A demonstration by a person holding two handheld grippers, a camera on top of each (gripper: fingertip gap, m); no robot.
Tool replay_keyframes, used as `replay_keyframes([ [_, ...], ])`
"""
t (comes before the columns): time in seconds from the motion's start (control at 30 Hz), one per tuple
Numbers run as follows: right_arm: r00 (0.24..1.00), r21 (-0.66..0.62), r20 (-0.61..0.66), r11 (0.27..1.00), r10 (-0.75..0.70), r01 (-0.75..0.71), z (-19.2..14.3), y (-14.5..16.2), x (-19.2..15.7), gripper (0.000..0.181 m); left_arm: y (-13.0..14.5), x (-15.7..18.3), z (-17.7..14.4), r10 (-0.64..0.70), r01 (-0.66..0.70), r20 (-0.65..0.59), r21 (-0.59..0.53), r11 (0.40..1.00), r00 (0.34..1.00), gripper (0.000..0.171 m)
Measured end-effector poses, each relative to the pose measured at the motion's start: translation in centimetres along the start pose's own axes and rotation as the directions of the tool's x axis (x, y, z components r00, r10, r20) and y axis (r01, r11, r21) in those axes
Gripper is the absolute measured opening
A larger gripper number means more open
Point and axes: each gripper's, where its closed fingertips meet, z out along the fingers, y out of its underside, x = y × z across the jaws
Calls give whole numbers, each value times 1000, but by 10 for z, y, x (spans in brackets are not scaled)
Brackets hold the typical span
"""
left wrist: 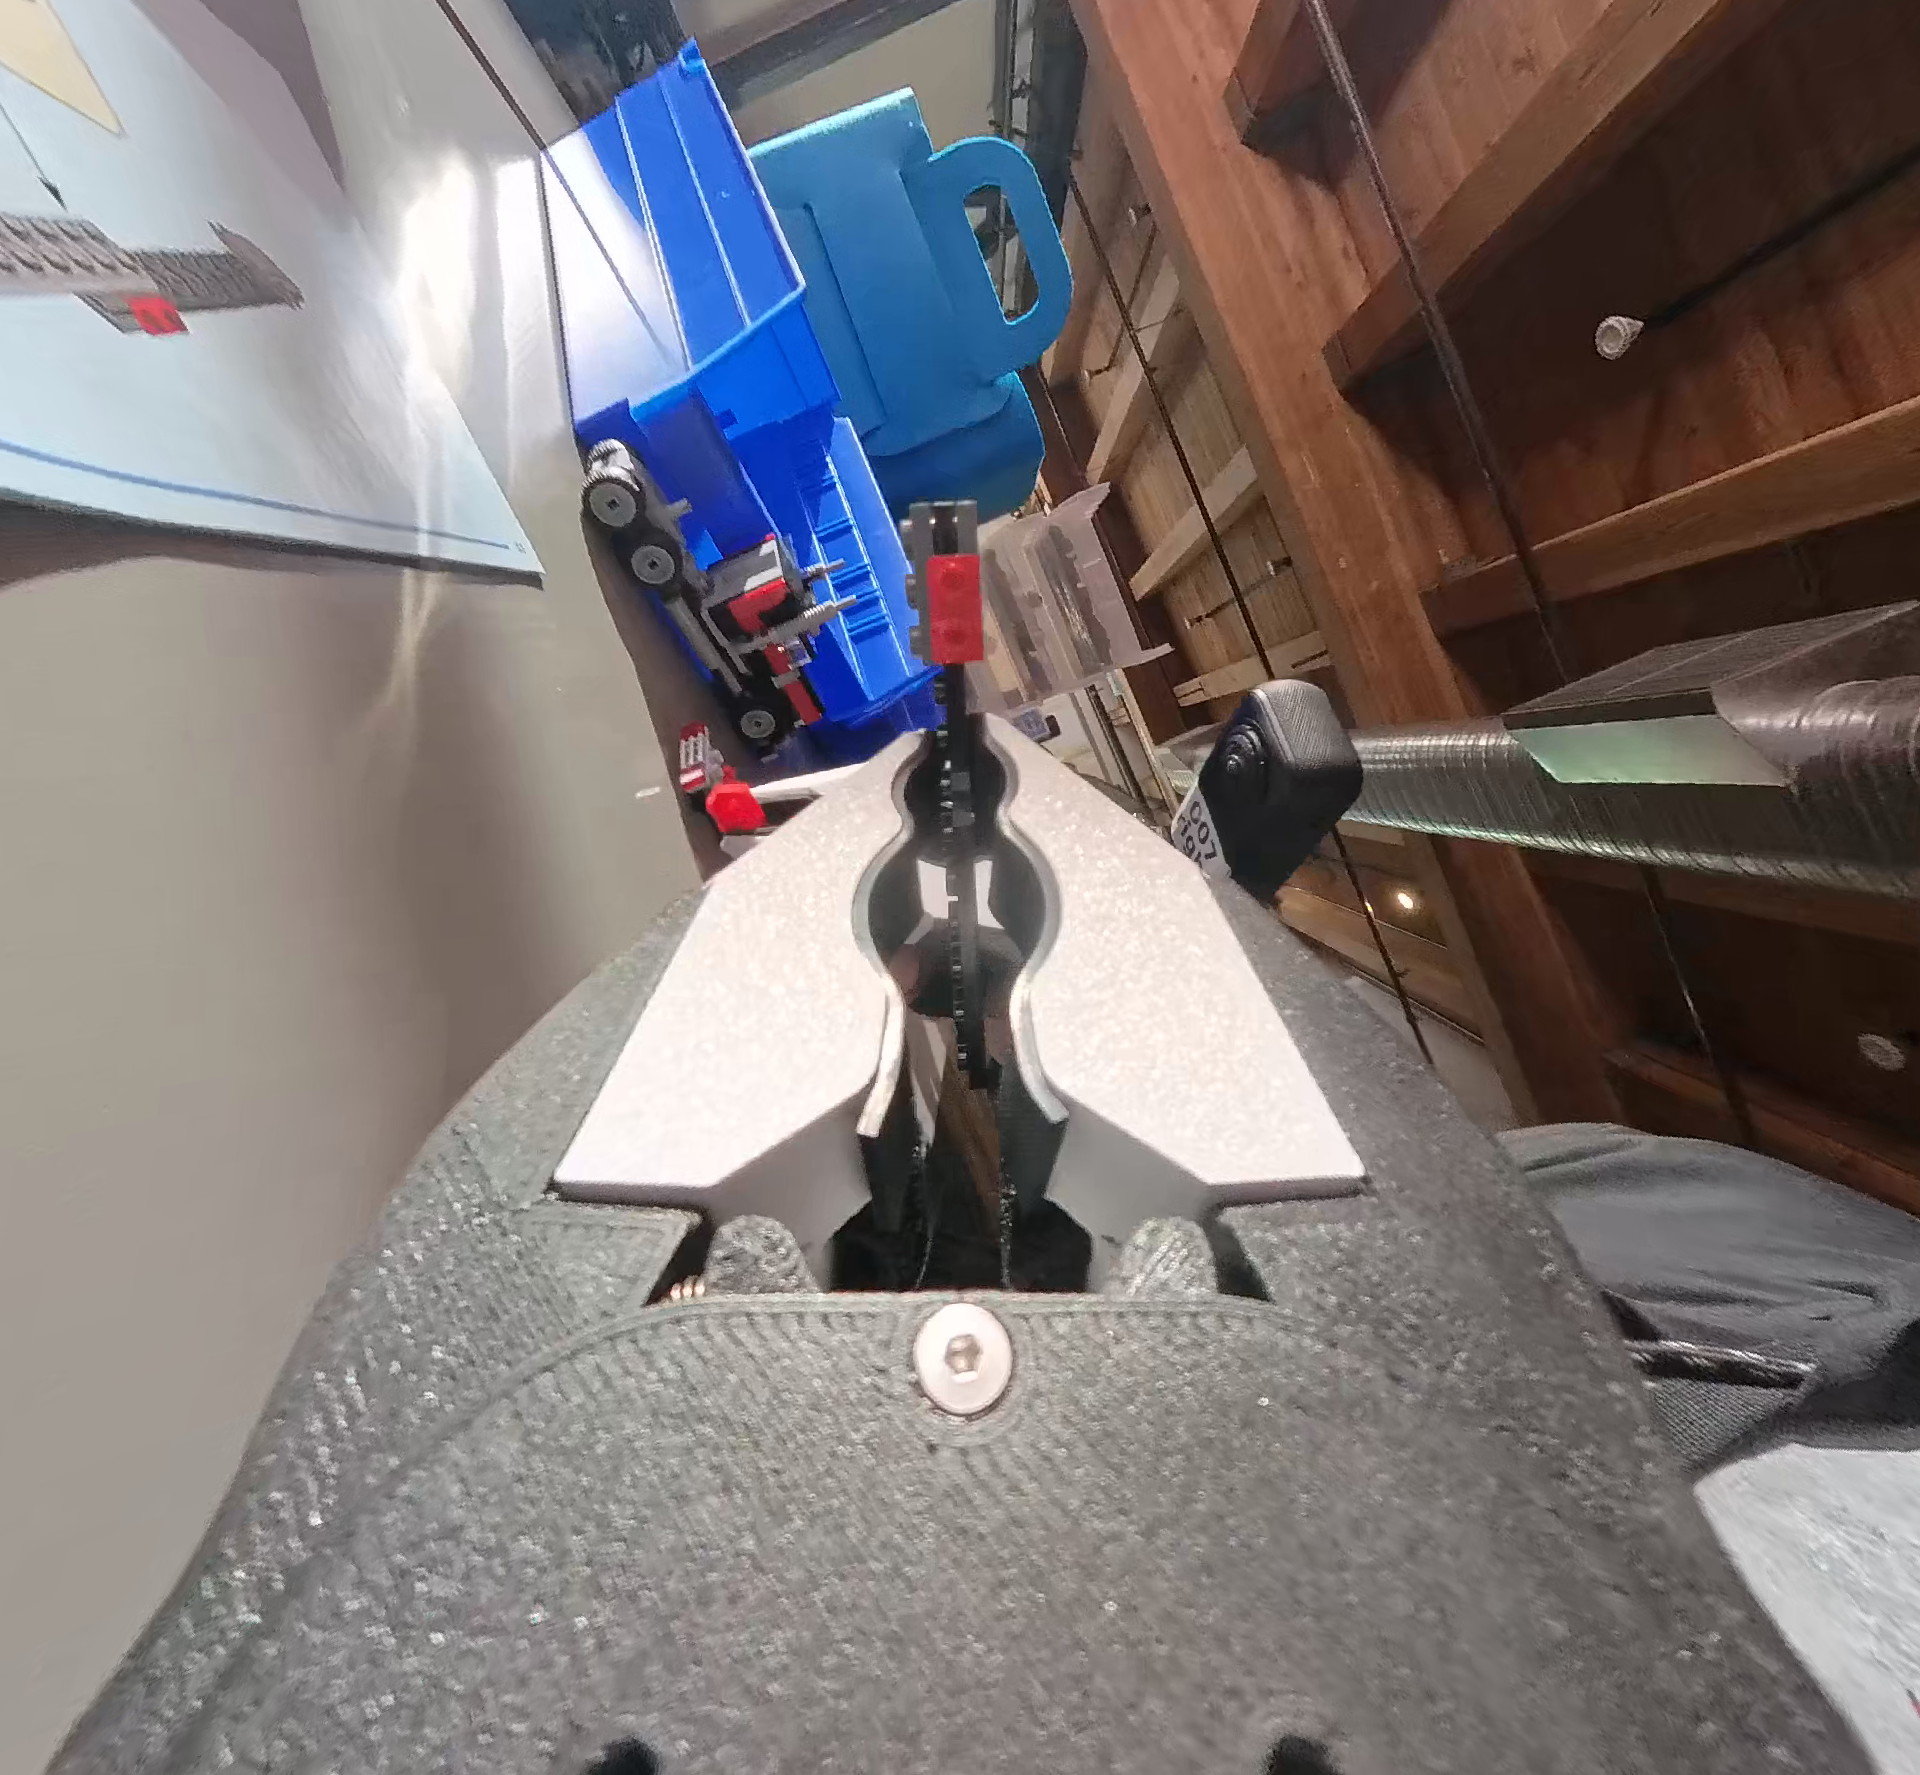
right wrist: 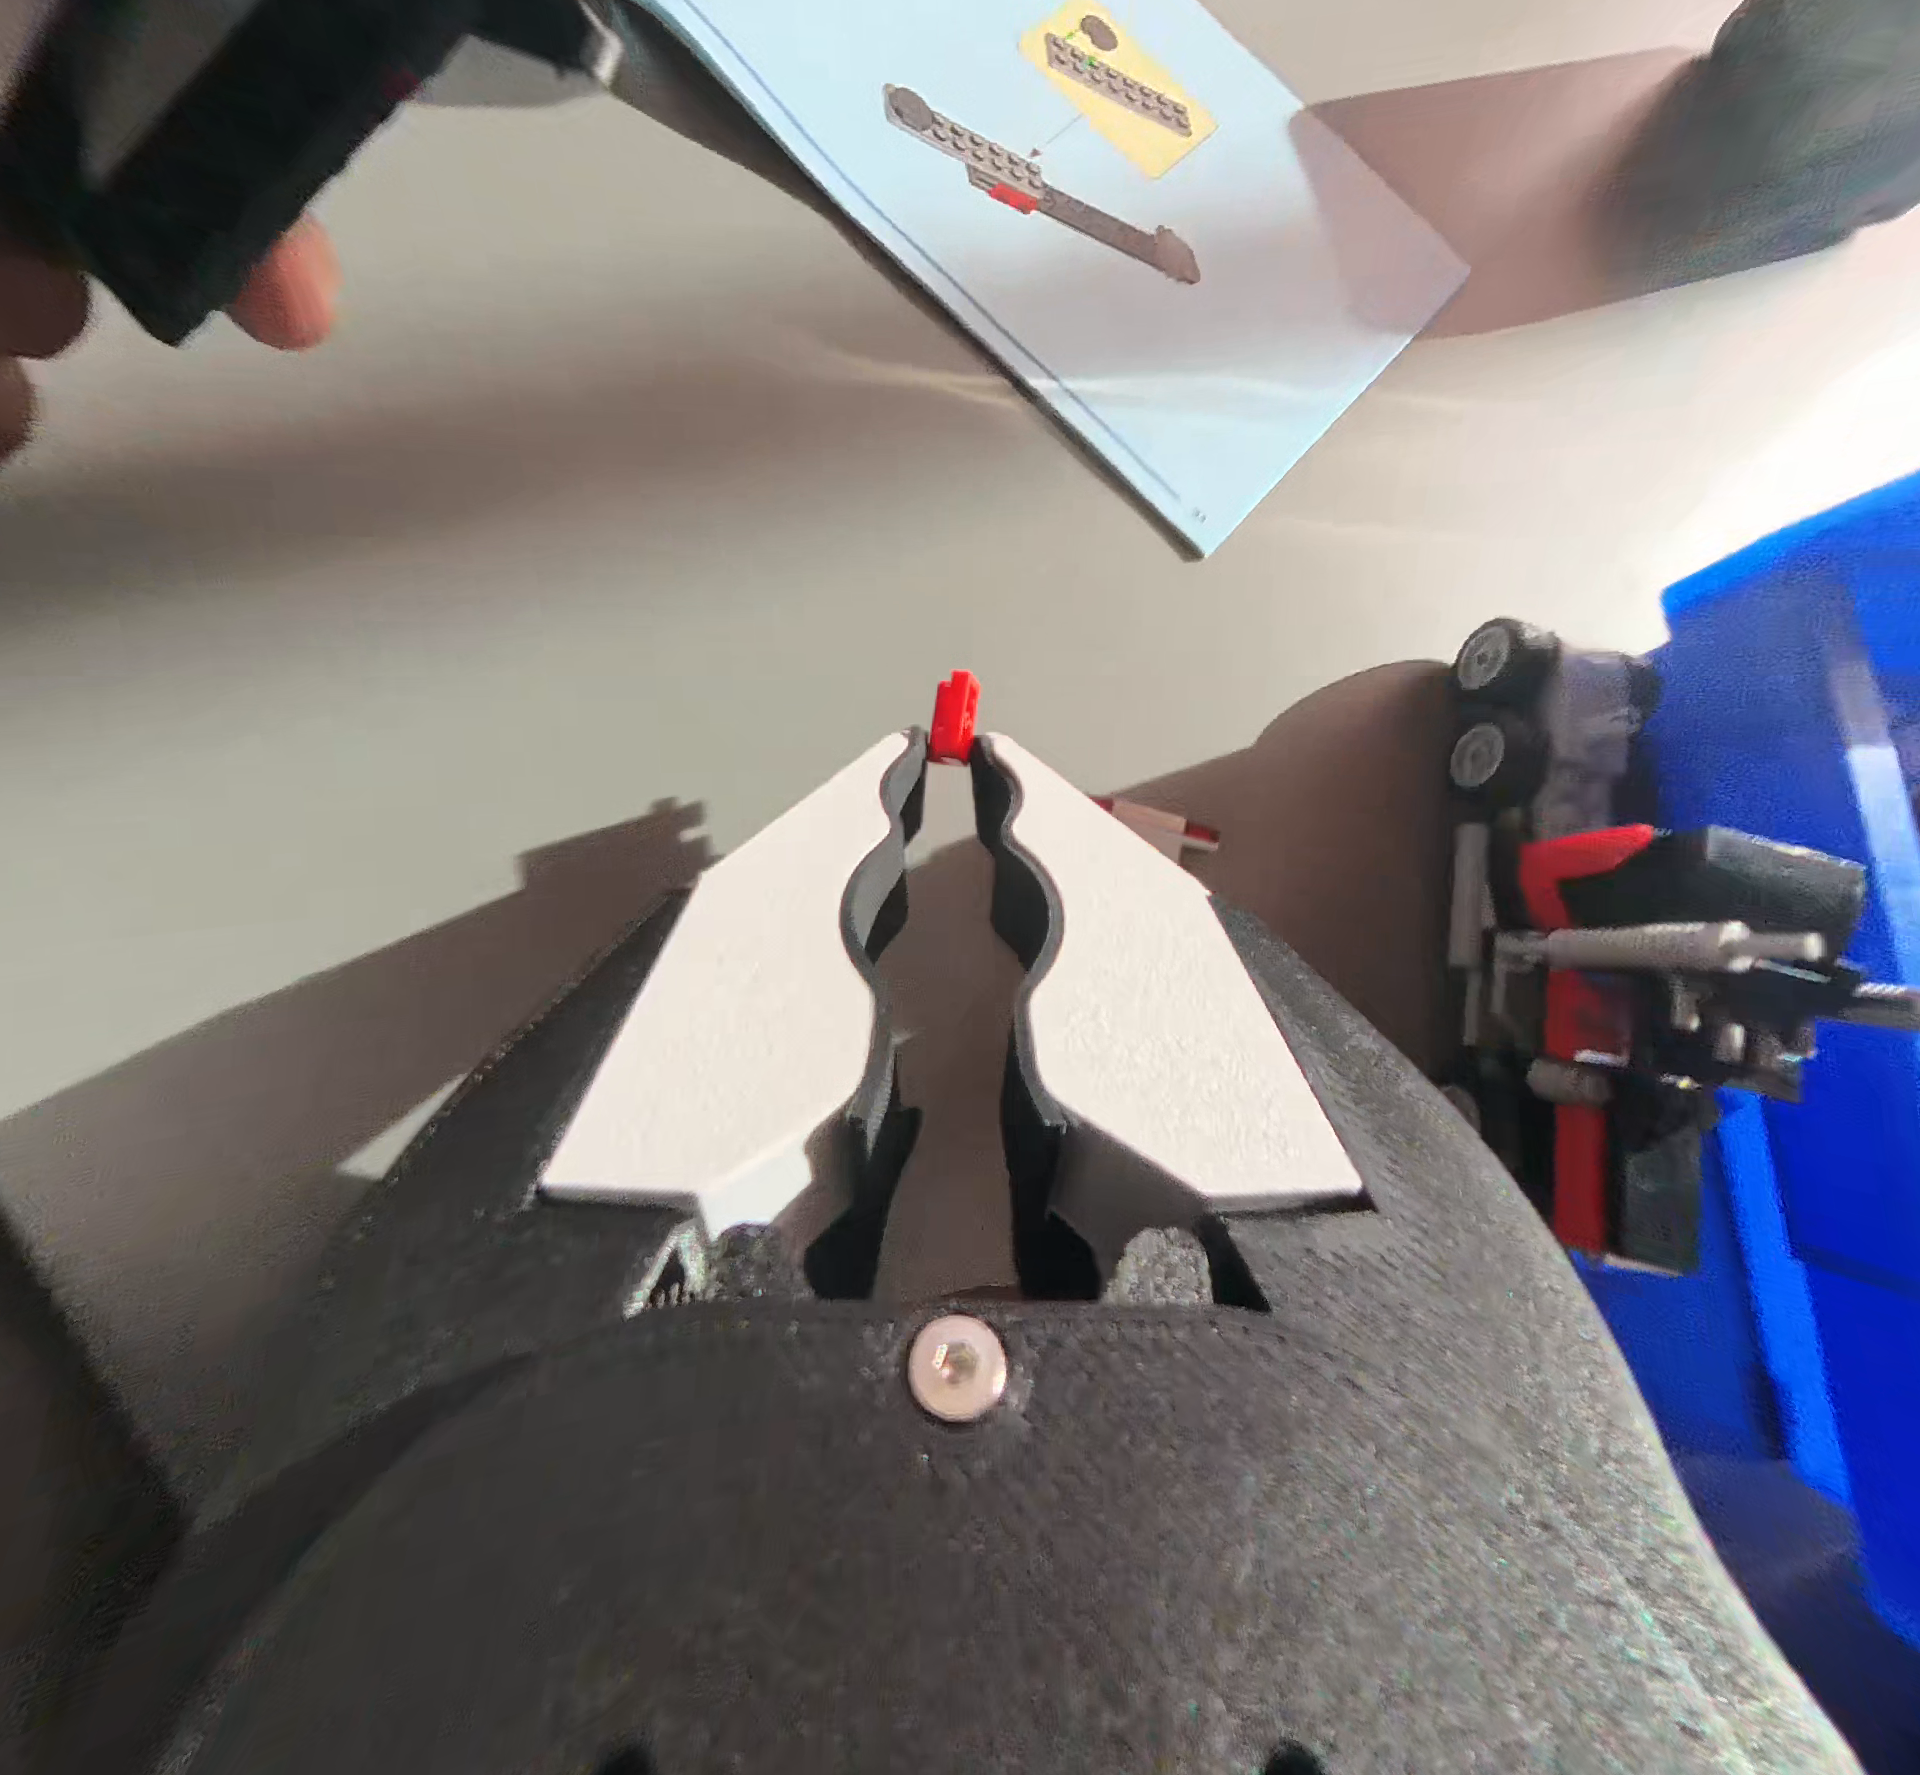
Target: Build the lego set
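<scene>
Left gripper [left wrist: 951,738] clenched on black plate assembly [left wrist: 943,603], raised off table [left wrist: 260,790]. Right gripper [right wrist: 948,749] pinches red brick [right wrist: 954,715] above open tabletop. Truck model [right wrist: 1590,956] against blue bin [right wrist: 1787,894] at table edge; instruction sheet [right wrist: 1039,219] lies apart.

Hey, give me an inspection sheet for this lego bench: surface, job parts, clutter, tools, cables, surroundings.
Surface: pale grey table, glossy, strong shadows.
Job's things: open instruction booklet; partly built lego truck lying on its side against the blue bin; long black-and-grey assembly with a red brick on it; small red piece.
Clutter: loose red and white pieces near the truck.
Grippers: left tool shut on the assembly; right tool shut on the small red piece.
Cables: thin dark cords along the wooden shelving.
Surroundings: wooden shelving; light blue case with handle.
</scene>
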Motion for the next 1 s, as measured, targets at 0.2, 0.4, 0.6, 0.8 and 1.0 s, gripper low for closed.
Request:
replay_keyframes([
  [0.2, 999, -46, -13, 998, -45, 45, 18, -6, -9, 11, -18, -5, -11, 44, -46, 37, 48, 998, 998, 4],
  [0.4, 997, 14, 66, 999, -31, 30, 12, -13, -21, 21, -20, -4, -14, 42, -43, 26, 51, 998, 999, 4],
  [0.6, 991, 12, 88, 995, 102, -104, 11, -6, -12, 21, -20, -4, -13, 40, -41, 25, 50, 998, 999, 4],
  [0.8, 968, 48, 136, 974, 213, -221, 13, -10, -9, 17, -21, -5, -13, 47, -49, 34, 52, 997, 998, 4],
  [1.0, 969, 42, 135, 975, 209, -216, 16, -8, -12, 18, -20, -5, -13, 47, -49, 34, 47, 998, 998, 4],
])
